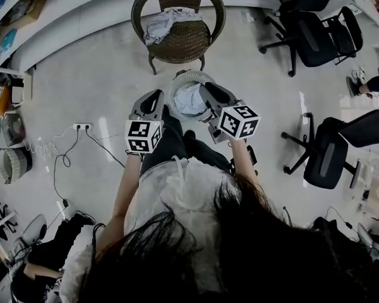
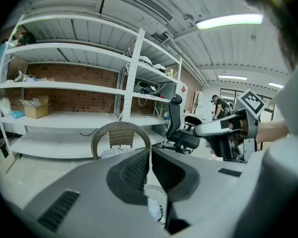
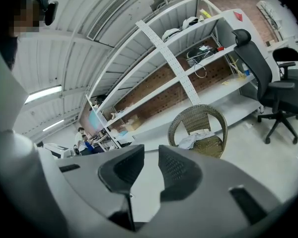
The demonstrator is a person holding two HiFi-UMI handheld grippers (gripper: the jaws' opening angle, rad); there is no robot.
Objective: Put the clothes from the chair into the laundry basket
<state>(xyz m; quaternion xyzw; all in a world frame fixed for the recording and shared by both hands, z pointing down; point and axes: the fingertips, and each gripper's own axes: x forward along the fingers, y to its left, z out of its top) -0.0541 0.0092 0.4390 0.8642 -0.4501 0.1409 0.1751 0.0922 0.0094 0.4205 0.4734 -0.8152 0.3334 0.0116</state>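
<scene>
Between loads. Clothes (image 1: pixel 167 23) lay on chair (image 1: pixel 191 43), top centre; basket (image 1: pixel 188 75), frame centre, apparently held one garment (image 1: pixel 189 100). Left gripper (image 1: pixel 154 100) jaws together, right gripper (image 1: pixel 210 95) narrowly apart, both empty. Next: reach chair, open, grab.

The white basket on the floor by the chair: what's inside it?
A pale crumpled garment lies in the laundry basket. The right gripper covers the basket's right side, so that part and anything under the garment stay hidden.
</scene>
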